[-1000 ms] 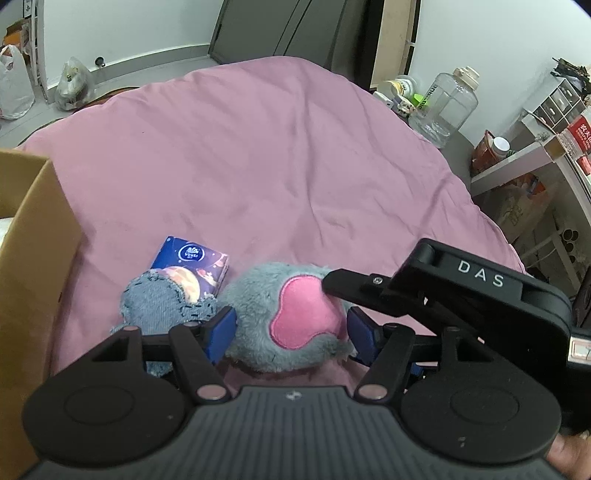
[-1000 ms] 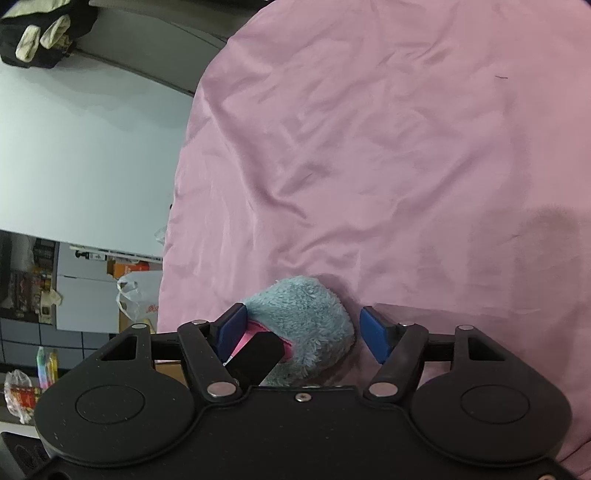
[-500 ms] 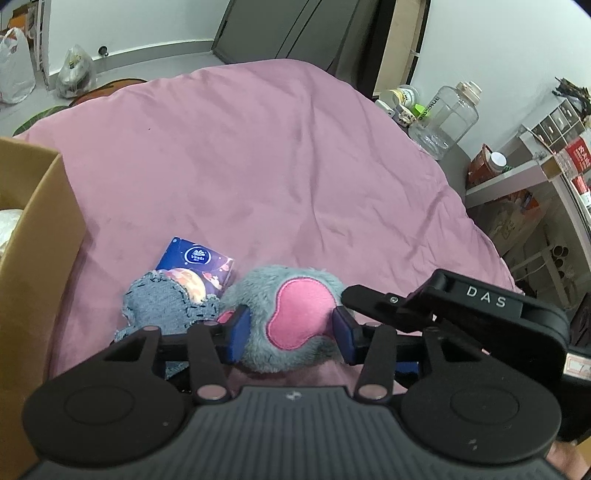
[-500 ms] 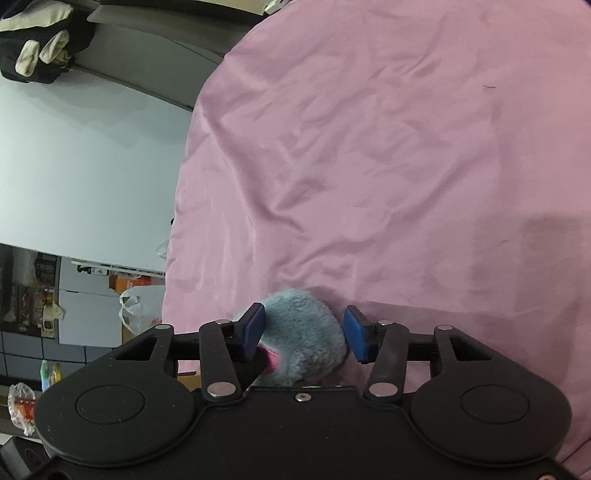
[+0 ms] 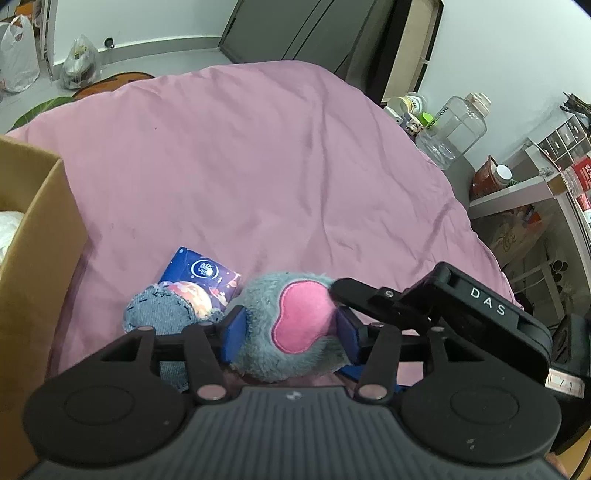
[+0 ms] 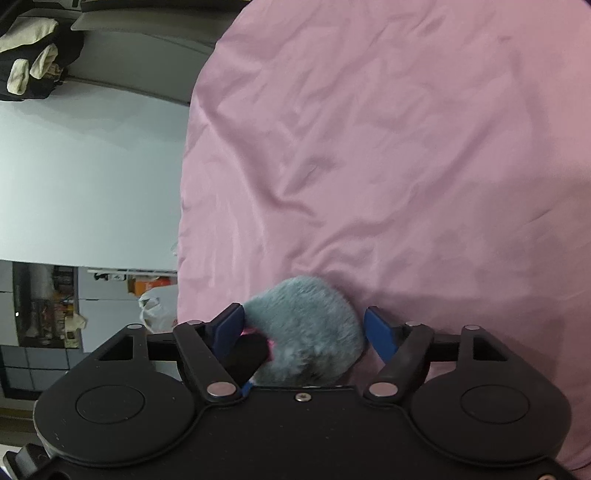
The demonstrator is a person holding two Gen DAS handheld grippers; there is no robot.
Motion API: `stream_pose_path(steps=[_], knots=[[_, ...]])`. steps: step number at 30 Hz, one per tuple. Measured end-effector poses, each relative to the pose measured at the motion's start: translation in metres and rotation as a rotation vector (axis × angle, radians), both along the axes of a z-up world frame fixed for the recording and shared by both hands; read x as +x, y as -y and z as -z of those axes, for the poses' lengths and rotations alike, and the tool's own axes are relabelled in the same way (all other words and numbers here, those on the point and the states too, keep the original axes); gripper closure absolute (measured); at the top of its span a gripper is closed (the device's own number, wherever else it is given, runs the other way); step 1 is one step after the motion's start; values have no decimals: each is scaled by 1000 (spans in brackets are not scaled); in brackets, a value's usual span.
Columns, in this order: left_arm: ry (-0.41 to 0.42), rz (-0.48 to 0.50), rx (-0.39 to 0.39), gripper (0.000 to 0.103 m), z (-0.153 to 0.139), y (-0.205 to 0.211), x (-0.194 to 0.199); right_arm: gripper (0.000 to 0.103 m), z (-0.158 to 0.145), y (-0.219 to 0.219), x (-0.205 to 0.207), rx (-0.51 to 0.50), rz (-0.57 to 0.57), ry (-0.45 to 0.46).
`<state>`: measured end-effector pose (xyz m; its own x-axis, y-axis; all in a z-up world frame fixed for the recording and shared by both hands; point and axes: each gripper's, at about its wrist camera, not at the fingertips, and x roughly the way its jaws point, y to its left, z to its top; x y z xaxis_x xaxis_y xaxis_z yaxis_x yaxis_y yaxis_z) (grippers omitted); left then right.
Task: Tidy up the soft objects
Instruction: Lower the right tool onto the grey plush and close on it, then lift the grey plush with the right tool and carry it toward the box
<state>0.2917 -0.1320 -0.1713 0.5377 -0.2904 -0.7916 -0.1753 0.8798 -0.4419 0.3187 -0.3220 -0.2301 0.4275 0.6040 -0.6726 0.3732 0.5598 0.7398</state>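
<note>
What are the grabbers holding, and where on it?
The left gripper squeezes the grey fluffy toy by its two sides, its fingers just easing wider. The right gripper has just opened around it, not holding.

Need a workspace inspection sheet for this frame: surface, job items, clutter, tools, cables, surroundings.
Surface: wrinkled pink bedsheet.
Job's things: grey-and-pink plush toy; grey knit piece overlapping a blue tissue pack; cardboard box at the left edge.
Clutter: clear plastic jar and small containers beside the bed.
Grippers: left tool has both pads against the plush toy, its jaws just eased wider. Right tool straddles the toy with a gap at one pad, its jaws just opened.
Cables: nothing seen.
Surroundings: plastic bags on the floor, dark wardrobe, shelving on the right.
</note>
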Motion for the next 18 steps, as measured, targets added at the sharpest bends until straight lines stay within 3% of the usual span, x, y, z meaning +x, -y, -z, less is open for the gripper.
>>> stream_pose_path(steps=[4,8,17,18], knots=[[-23,2,-9,37,6,0,3,36,3,0,-1,13,7,-9],[-19,11,-11,36,8,2,3,41,5,4,-3,44,29,-15],[20,19,-26,48,-7,-1,-11,45,-3,9,-8,61,8,16],[21,19,-36,55,-9,-3,-13,46,-5,9,-8,58,5,19]])
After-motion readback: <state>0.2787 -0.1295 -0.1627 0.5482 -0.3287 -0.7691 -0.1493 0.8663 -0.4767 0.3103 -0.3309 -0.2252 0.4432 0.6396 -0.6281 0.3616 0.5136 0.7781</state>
